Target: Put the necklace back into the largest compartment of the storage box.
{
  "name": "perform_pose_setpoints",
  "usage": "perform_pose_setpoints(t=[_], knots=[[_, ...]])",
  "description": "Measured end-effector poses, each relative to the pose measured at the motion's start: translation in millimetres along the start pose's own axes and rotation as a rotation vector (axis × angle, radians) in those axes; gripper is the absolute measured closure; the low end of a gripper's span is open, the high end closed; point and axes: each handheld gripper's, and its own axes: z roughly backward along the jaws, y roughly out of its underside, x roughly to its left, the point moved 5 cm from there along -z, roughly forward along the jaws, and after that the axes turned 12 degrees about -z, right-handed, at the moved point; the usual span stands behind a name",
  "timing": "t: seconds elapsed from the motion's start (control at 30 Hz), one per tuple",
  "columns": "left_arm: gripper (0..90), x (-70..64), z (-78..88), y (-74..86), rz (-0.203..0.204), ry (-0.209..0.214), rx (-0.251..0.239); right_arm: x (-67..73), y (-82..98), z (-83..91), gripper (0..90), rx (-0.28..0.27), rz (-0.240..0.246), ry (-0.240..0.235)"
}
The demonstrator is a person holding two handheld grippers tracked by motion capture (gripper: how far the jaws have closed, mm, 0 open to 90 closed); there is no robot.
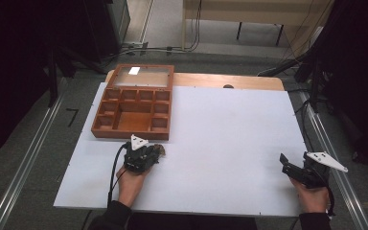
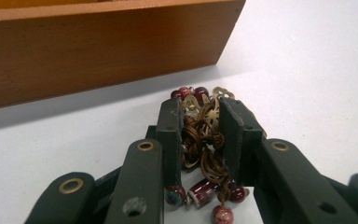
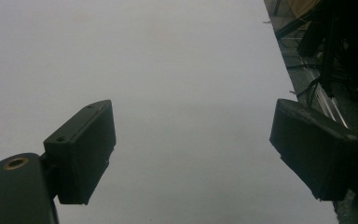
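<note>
Beaded bracelet [image 2: 204,140] (cord, red beads) pinched between left gripper [image 2: 200,135] jaws, on table.

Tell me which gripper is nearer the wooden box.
Left. The left gripper sits just in front of the wooden box, clamping a beaded bracelet. The right gripper rests open at the table's far right edge.

A lab-like recording room: white-topped table [image 1: 230,139], black curtains [image 1: 14,57], floor cables [image 1: 191,45].

You see dark red beads [image 2: 200,191] on brown cord, with brassy charms [image 2: 208,112]. At twelve o'clock stands the orange-brown wooden box [image 2: 98,51]; the table [image 2: 307,70] is white.
</note>
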Motion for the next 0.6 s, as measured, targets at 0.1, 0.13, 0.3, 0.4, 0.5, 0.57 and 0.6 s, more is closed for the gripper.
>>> perform_pose_setpoints(t=[0.1, 0.13, 0.3, 0.4, 0.5, 0.57, 0.6], knots=[[71.3, 0.4, 2.2, -1.0, 0.008, 0.002, -0.007, -0.3, 0.2, -0.4, 12.2, 0.002, -0.002, 0.001], [71.3, 0.6, 3.1, -1.3, 0.008, 0.005, -0.01, -0.3, 0.2, -0.4, 12.2, 0.002, -0.002, 0.001], [71.3, 1.6, 9.3, -4.1, 0.017, 0.004, -0.032, -0.6, 0.2, -0.5, 12.2, 0.001, -0.001, 0.001], [71.3, 2.2, 12.4, -5.8, 0.021, 0.003, -0.044, -0.8, 0.0, -0.3, 12.3, 0.0, 0.0, 0.0], [71.3, 1.7, 15.2, -7.5, 0.019, 0.004, -0.051, -1.0, 0.2, -0.7, 12.3, 0.003, -0.001, 0.0], [71.3, 1.0, 17.2, -8.7, 0.018, 0.005, -0.058, -0.9, 0.4, -0.7, 12.2, 0.005, 0.0, 0.001], [71.3, 1.0, 17.2, -8.7, 0.018, 0.005, -0.058, -0.9, 0.4, -0.7, 12.2, 0.005, 0.0, 0.001]])
